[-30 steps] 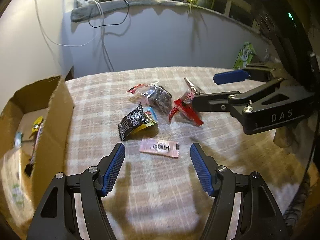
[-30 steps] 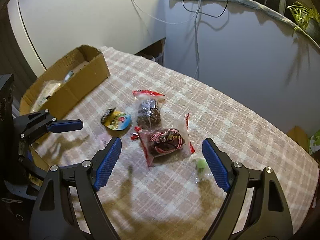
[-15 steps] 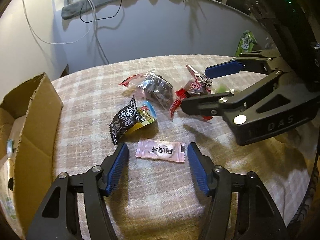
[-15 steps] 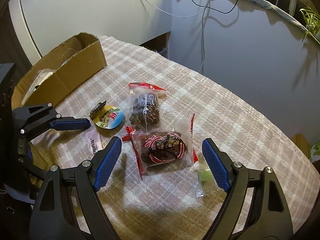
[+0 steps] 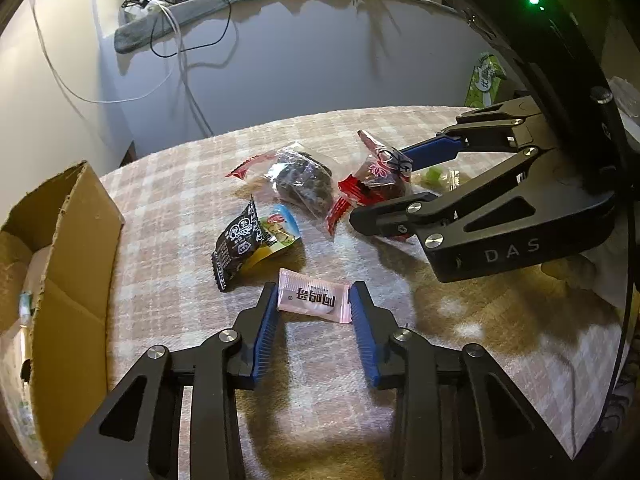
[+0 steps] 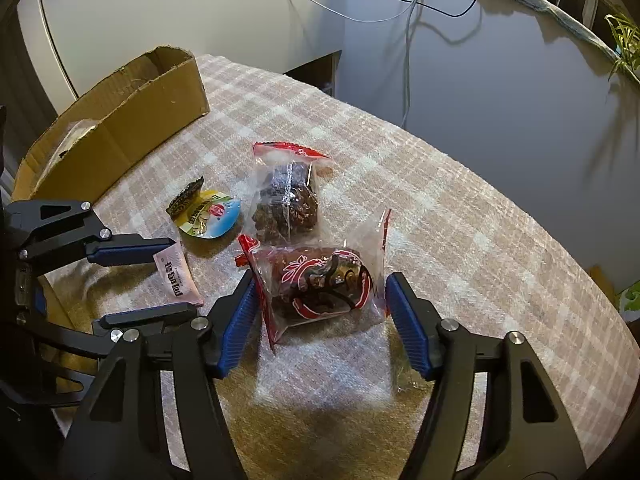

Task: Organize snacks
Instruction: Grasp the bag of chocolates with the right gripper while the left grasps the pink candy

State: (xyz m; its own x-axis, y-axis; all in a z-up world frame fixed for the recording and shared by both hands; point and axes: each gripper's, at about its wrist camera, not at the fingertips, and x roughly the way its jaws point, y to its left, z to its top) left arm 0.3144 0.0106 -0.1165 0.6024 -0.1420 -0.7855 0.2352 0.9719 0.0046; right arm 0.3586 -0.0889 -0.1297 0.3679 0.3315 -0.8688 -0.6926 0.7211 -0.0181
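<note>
From the left hand-held gripper, whose closing jaws flank the pink sachet, the bench lies bare toward 9 o'clock up to the cardboard box wall. At 11 o'clock a black-and-yellow packet crowds the way. The right hand-held gripper bars 1 o'clock, closing around a red-printed bag. Beyond it at 12 o'clock a clear dark-filled bag stands close; the cloth at 2 o'clock is open.
</note>
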